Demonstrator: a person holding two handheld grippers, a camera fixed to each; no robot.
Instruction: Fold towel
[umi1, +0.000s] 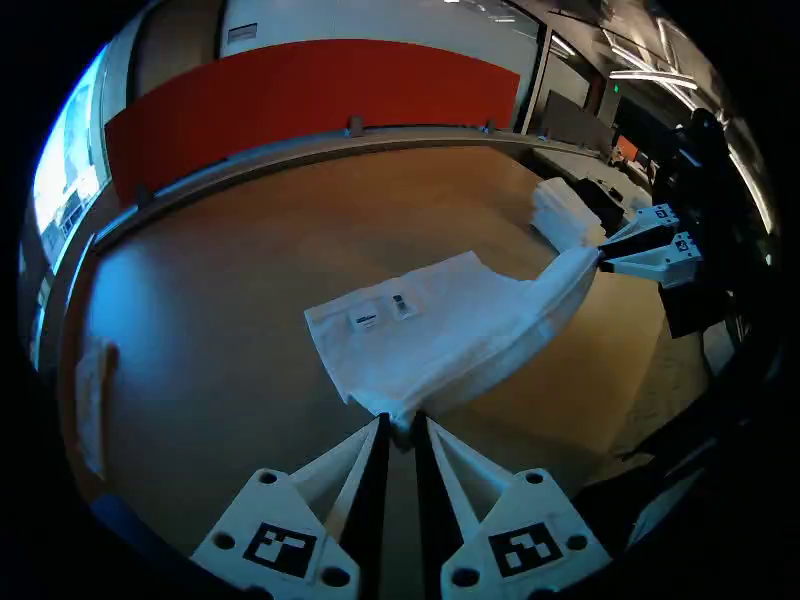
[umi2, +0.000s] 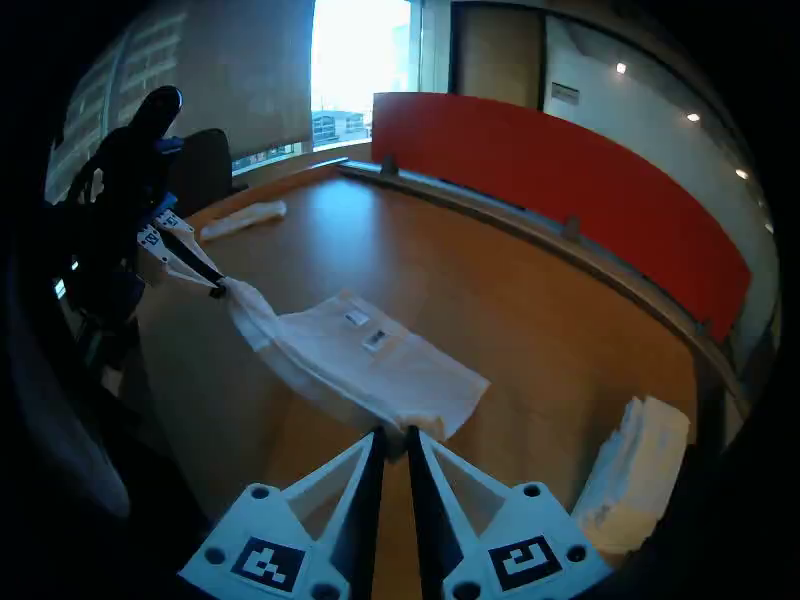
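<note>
In the left gripper view, the left gripper (umi1: 402, 430) pinches narrowly on the nearest corner of the white towel (umi1: 440, 330). The towel runs ahead over the wooden table (umi1: 220, 330) to the right gripper (umi1: 601, 258), which apparently clamps the far corner. In the right gripper view, that gripper's fingers stand narrow on the towel corner just ahead.

The left tool (umi1: 402, 425) and the right tool (umi2: 393, 435) each have two white wedge-shaped fingers (umi1: 340, 475) with black inner faces, small round holes and a square black-and-white marker (umi1: 280, 548) at the wide end of each finger, and the person (umi2: 120, 200) beside the tabletop (umi2: 520, 300) wears dark clothing.
</note>
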